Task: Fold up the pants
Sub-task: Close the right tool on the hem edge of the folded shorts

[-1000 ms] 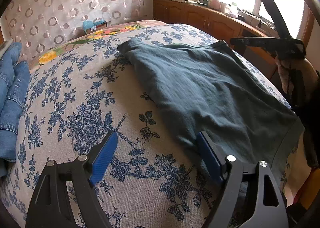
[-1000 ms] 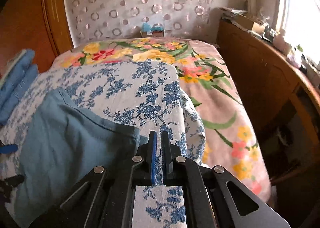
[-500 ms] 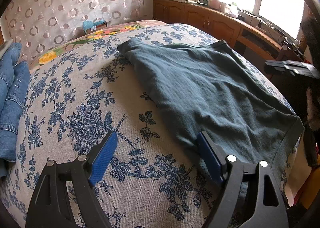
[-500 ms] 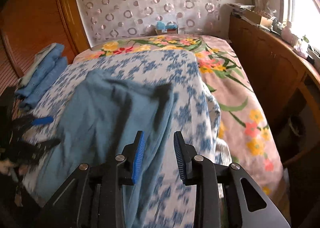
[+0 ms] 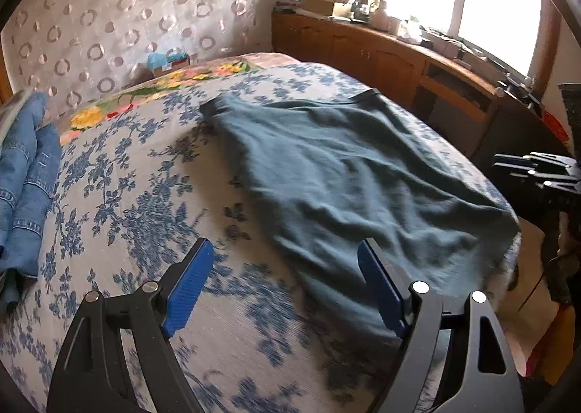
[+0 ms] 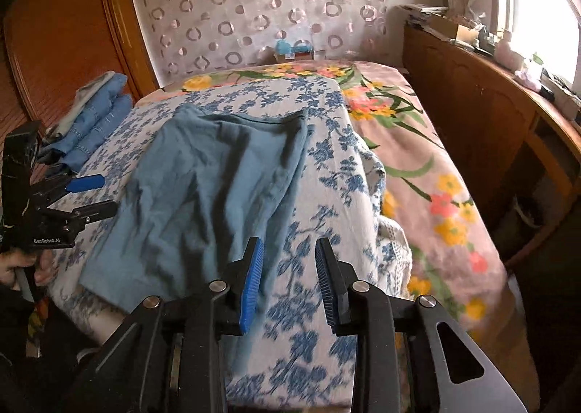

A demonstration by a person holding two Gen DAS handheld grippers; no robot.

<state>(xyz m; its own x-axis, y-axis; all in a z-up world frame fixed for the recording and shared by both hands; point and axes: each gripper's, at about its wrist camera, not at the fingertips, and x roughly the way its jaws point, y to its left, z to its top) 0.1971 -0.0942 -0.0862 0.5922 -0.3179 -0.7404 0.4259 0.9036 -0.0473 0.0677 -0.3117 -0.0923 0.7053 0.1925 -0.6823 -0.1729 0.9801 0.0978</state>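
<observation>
Right now the pants (image 5: 348, 188) lie ahead of both my tools on the bed (image 5: 138, 202), spread over its blue-flowered cover, their long axis running away from me toward the far wall. From my left tool (image 5: 283, 286) the cloth sits ahead and to the right: the near corner passes under my right-hand blue pad, while the left-hand pad stands over bare cover. From my right tool (image 6: 287, 278) the pants (image 6: 214, 188) lie ahead and to the left, their near edge just beside my left-hand pad. I judge the right tool the nearer one to the hem that hangs by the bed's edge, and the left the nearer to the long side edge.

Both tools are spread and hold nothing; the left gapes wide, the right less so.

The pants are a dull teal, soft and thin by their look, lying mostly flat as one broad panel with shallow creases across the middle and a darker band along the far end. A stack of folded denim (image 5: 25, 173) rests well apart at the left.
</observation>
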